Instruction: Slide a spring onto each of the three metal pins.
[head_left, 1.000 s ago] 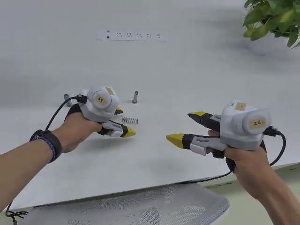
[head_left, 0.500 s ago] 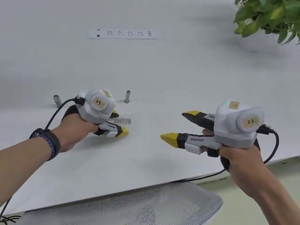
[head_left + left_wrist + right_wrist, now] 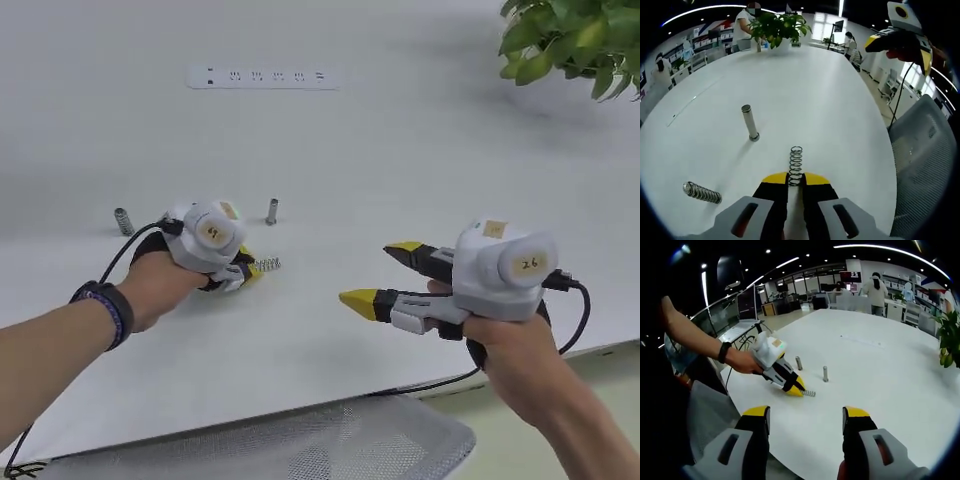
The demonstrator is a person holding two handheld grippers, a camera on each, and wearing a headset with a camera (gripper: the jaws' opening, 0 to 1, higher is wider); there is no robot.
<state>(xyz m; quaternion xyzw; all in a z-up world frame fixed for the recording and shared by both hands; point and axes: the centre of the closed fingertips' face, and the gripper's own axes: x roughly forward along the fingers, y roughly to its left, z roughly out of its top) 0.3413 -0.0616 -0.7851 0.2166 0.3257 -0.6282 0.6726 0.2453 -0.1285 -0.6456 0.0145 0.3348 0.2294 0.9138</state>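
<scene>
A small steel spring lies on the white table, and my left gripper is shut on its near end. In the left gripper view the spring sticks out forward from between the yellow tips. A bare metal pin stands just beyond it. Further left is a pin wrapped in a spring. My right gripper hovers open and holds nothing, to the right of the spring and of the left gripper.
A white power strip lies at the back of the table. A potted plant stands at the far right corner. A grey mesh chair sits below the table's front edge. People stand far off in the room.
The left gripper's jaws, open beside the spring a second ago, have come together on its end. The right gripper has stayed open and drifted slightly.
</scene>
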